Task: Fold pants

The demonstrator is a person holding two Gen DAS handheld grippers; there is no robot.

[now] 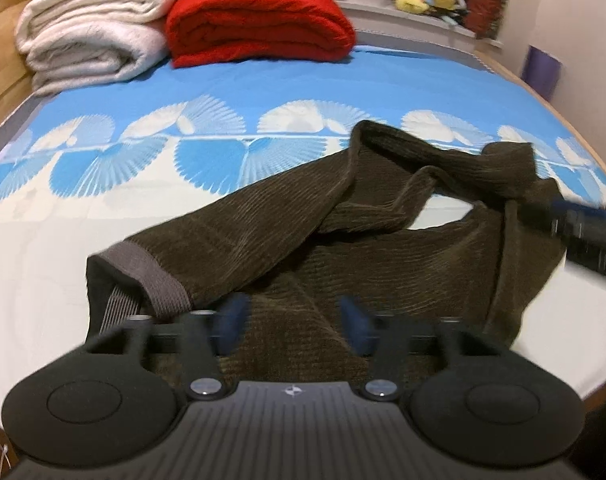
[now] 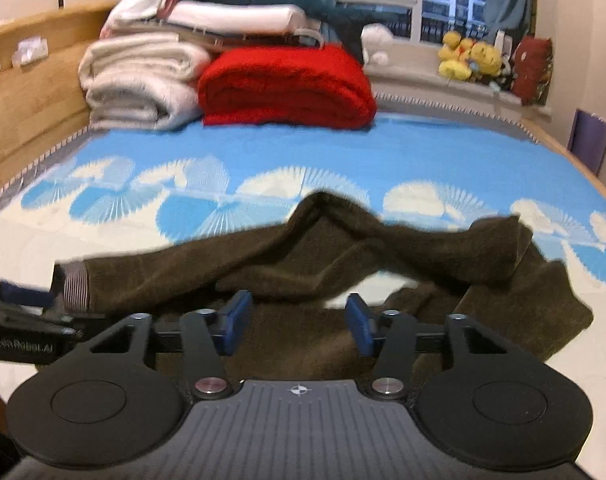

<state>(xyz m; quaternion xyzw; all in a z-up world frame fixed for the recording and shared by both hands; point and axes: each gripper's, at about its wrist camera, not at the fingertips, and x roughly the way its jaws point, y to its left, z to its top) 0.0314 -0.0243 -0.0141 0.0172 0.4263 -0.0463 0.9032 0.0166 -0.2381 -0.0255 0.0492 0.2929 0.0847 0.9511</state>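
Dark brown corduroy pants (image 1: 303, 216) lie crumpled on the blue and white bed sheet (image 1: 223, 92), with the grey elastic waistband (image 1: 151, 276) at their left end. My left gripper (image 1: 294, 322) hovers low over the near fabric beside the waistband, its blue pads apart with cloth lying under the gap, not pinched. In the right wrist view the pants (image 2: 303, 248) stretch across the middle. My right gripper (image 2: 299, 322) is over their near edge, jaws apart, with fabric and a patch of sheet showing between them. Each gripper shows at the edge of the other's view.
A folded red blanket (image 1: 259, 24) and stacked white blankets (image 1: 91, 36) sit at the far end of the bed. A wooden bed frame (image 2: 31, 92) runs along the left. Yellow plush toys (image 2: 471, 56) line the window sill. A purple object (image 1: 541, 68) stands at the right wall.
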